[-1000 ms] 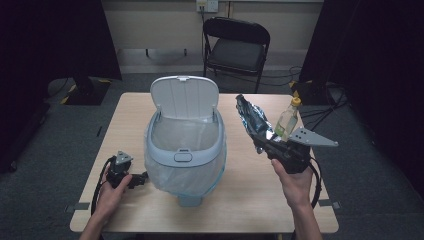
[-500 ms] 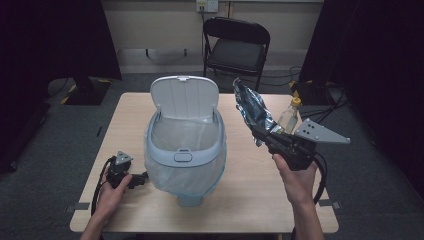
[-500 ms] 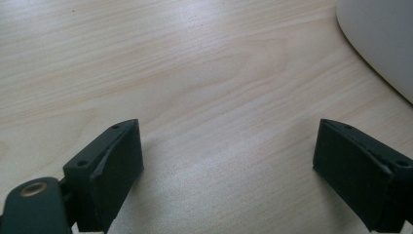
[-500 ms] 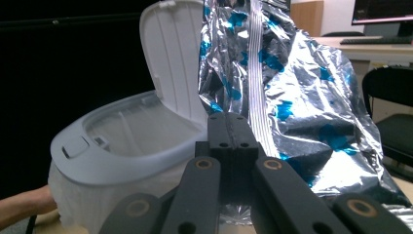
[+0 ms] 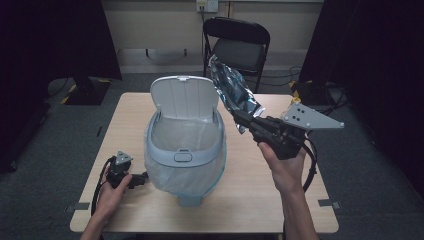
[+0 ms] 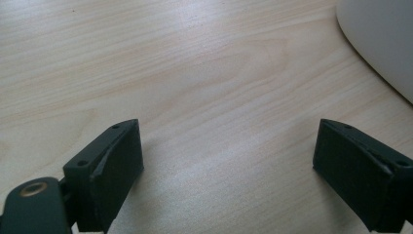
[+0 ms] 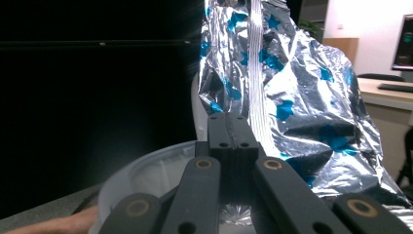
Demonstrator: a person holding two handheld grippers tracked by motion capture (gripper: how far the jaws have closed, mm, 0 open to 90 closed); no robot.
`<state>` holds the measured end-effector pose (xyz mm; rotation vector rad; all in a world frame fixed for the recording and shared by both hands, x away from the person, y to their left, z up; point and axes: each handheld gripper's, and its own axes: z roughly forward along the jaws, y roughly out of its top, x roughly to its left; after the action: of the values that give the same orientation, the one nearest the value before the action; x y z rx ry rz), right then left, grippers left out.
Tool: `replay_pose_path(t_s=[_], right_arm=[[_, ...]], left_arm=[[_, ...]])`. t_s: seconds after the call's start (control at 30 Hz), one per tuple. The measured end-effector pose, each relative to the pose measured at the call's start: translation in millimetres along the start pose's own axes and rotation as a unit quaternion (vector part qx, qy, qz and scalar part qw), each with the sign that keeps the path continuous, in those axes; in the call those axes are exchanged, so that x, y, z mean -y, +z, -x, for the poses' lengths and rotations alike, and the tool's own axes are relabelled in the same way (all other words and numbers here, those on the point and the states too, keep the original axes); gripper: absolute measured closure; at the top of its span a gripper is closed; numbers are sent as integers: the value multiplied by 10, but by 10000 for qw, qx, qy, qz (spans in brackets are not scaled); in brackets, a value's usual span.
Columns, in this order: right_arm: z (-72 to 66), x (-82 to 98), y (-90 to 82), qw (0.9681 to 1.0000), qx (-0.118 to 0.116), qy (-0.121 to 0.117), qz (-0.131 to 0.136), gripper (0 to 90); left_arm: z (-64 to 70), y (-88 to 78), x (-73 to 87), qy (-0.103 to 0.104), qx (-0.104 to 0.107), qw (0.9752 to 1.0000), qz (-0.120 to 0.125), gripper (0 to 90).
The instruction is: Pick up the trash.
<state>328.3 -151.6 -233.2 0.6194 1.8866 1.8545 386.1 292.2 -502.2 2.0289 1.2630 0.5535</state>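
A crinkled silver foil bag (image 5: 234, 92) printed with blue stars is held aloft at the right of the table, clamped by its lower edge between the fully closed jaws of the right gripper (image 5: 245, 120), so that it stands up and leans back toward the raised lid (image 5: 182, 97) of the bin. It is judged that the pick-up is done and the drop is what remains: the bag is beside and above the bin's rim (image 5: 184, 150), not yet over the opening, and nothing can be made out inside the liner. In the right gripper view the foil (image 7: 297, 97) is seen creased into sharp facets, with a ribbed seam running up its middle. The bin itself is a rounded pale grey-blue plastic tub, its flap lid standing upright at the back, and a thin translucent liner (image 5: 187, 177) is draped over its sides. The left gripper (image 5: 131, 178) is rested on the light wood-grain table (image 5: 250, 200) just beside the bin, its jaws spread wide with nothing between them. A black folding chair (image 5: 235, 45) stands behind the table on grey carpet.
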Motion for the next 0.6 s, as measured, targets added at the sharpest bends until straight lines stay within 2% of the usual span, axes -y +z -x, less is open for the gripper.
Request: replay_pose_path(t_s=[0.1, 0.13, 0.33, 0.6], right_arm=[[-41, -29, 54, 9999, -99, -24, 36, 900], [-79, -37, 116, 9997, -219, -28, 52, 900], [-181, -59, 308, 9986, -531, -58, 12, 900], [-248, -59, 500, 9966, -823, -59, -49, 900]], left_arm=[[0, 0, 0, -1, 0, 10000, 1, 104], [2, 1, 0, -13, 1, 10000, 8, 104], [2, 1, 0, -10, 0, 10000, 6, 104], [0, 0, 0, -1, 0, 10000, -1, 105]])
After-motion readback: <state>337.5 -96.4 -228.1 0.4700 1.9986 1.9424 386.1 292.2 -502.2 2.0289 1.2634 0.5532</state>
